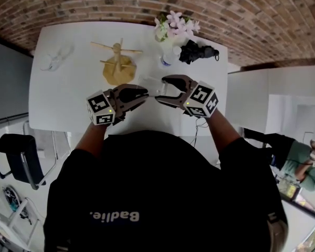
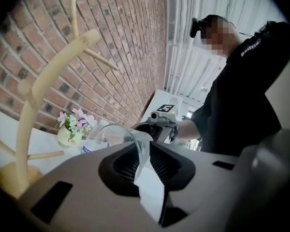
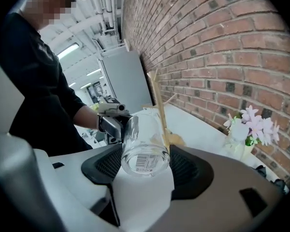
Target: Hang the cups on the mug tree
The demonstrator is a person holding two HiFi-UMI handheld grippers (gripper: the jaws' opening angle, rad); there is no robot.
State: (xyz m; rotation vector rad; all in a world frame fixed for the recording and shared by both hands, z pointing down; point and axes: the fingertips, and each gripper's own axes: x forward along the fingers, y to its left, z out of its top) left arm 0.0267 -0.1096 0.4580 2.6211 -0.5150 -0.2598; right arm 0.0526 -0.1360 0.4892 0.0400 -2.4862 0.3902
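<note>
Two grippers meet tip to tip over the near middle of the white table (image 1: pixel 63 106); one clear glass cup (image 3: pixel 144 146) lies on its side between them, mouth toward the left gripper (image 2: pixel 146 164), base toward the right gripper (image 3: pixel 145 168).

Left gripper: jaws nearly together, pinching the cup's thin wall at the rim.

Right gripper: jaws spread wide; pads flank the cup's base on either side with no visible press; barcode sticker on the base faces this camera.

Whether the cup clears the tabletop cannot be told.

Mug tree (image 1: pixel 118 63): pale wood, upright, just beyond the grippers and slightly left; apart from the cup.

Second clear glass piece (image 1: pixel 55 59): near the table's far left corner, well apart from the tree.

Flower vase (image 1: pixel 170 28) and black object (image 1: pixel 197 51): far edge, right of the tree, by the brick wall (image 1: pixel 241 14).
</note>
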